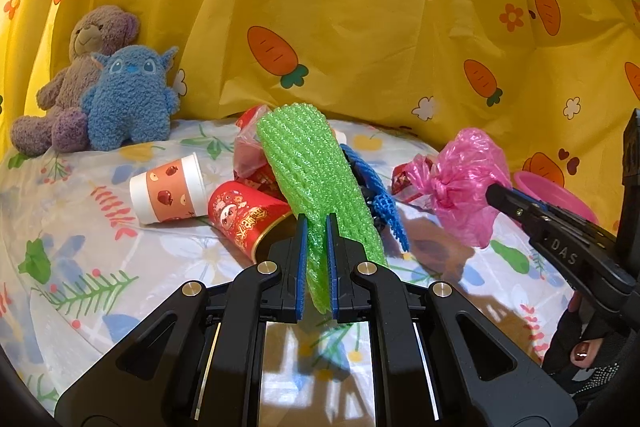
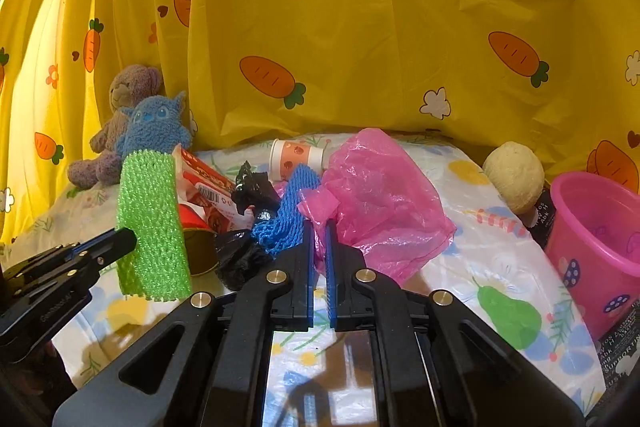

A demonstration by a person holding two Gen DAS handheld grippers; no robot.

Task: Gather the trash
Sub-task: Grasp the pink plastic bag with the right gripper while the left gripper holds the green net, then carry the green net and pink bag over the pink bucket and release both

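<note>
- A table (image 1: 80, 267) covered with a pale cloth printed with flowers and fruit stands in front of a yellow curtain (image 1: 360, 27) patterned with orange carrots.
- The left gripper (image 1: 316, 223) has its jaws nearly together, pinching a green foam net sleeve (image 1: 316, 167). The sleeve stands up from the jaws, lifted clear of the table, and tilts over the pile of trash behind it.
- The right gripper (image 2: 319, 227) has its jaws closed to a narrow gap on the edge of a crumpled pink plastic bag (image 2: 380, 195). The bag bulges up and to the right of the jaws.
- The rest of the trash lies in a heap at the middle of the table: a blue foam net (image 2: 288, 211) just left of the pink bag, black plastic scraps (image 2: 240, 255), a red and white wrapper (image 2: 204, 187), and a red paper cup (image 1: 244, 215) on its side.
- A white paper cup (image 1: 168, 193) with an orange band lies on its side just left of the red cup.
- A pink bucket (image 2: 592, 239) stands at the right edge of the table, with a cream ball (image 2: 514, 175) just behind it.
- A purple teddy bear (image 1: 80, 67) and a blue plush toy (image 1: 128, 99) sit together at the back left, against the curtain.
- Part of a person's hand (image 1: 588, 351) in a dark fingerless glove shows under the right gripper.
</note>
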